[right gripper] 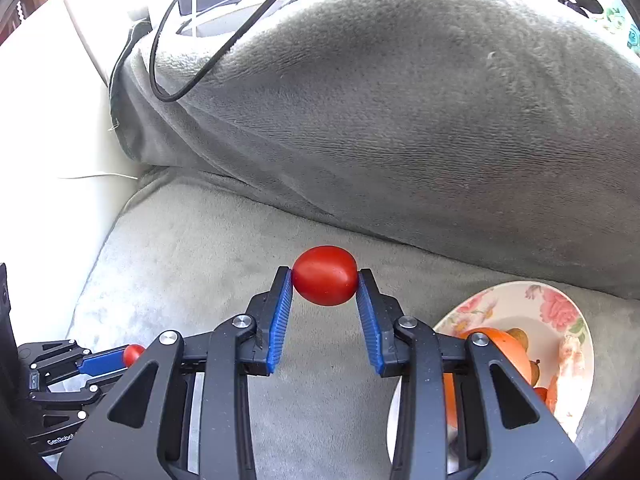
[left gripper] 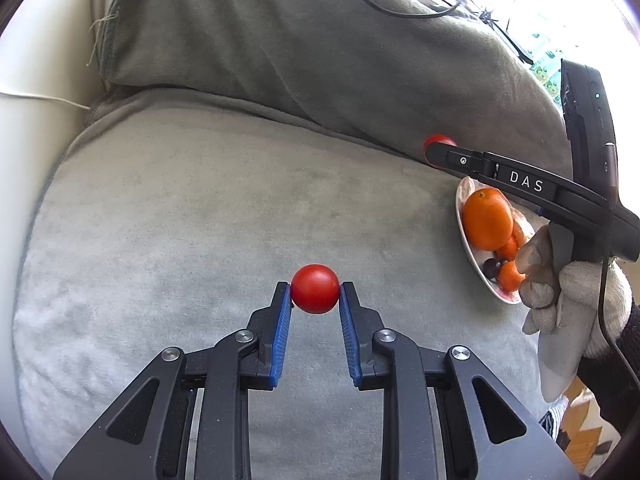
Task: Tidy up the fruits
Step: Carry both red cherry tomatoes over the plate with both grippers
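Note:
My left gripper is shut on a small red tomato above the grey sofa cushion. My right gripper is shut on a second red tomato; that tomato also shows in the left wrist view behind the right gripper's finger. A floral plate lies on the cushion to the right, holding a large orange, smaller orange fruits and a dark fruit. The left gripper with its tomato shows at the lower left of the right wrist view.
A grey back cushion rises behind the seat. A black cable lies over its top. A cream sofa arm borders the left. A gloved hand holds the right gripper's handle next to the plate.

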Demonstrator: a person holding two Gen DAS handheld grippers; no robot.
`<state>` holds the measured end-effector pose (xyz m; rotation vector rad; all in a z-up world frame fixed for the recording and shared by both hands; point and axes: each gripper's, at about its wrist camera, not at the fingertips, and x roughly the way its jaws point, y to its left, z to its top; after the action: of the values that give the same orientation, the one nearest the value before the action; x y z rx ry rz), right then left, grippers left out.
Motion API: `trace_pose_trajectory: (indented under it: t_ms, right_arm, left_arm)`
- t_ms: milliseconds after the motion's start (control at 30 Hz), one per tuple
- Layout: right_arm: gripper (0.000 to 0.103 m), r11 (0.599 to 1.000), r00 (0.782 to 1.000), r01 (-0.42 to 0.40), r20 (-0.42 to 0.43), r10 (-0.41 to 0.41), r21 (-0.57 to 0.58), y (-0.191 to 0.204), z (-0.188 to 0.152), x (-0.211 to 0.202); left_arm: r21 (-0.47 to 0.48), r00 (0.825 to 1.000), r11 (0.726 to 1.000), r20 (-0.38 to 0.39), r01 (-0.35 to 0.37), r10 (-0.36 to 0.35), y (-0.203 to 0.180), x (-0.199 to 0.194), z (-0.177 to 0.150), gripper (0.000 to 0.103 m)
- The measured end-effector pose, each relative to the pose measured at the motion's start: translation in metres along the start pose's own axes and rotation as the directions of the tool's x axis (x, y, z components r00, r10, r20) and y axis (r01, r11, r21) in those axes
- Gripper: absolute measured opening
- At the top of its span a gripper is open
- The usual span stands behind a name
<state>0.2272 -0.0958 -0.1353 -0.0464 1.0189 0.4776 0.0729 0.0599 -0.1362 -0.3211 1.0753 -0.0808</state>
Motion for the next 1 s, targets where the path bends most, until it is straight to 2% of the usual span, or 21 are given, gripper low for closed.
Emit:
trace_pose_trajectory:
  t_ms: [433,1000]
  right_arm:
    - [0.034,0.995,0.998,0.043,0.049,-0.048,0.09,-0.049,-0.027,-0.063]
    - [0.034,0.969,0.986,0.136,0.065,-0.152,0.206,-0.12,-0.052,-0.113]
  left_arm:
    - [0.104,0.997,0.992,-0.008,0.072,-0.071,-0.052,-0.003,0.003,0.023]
    - [0.231,0.985,0.958,-0.072,0.172,-0.16,-0.129,0.024,0.003,0.023]
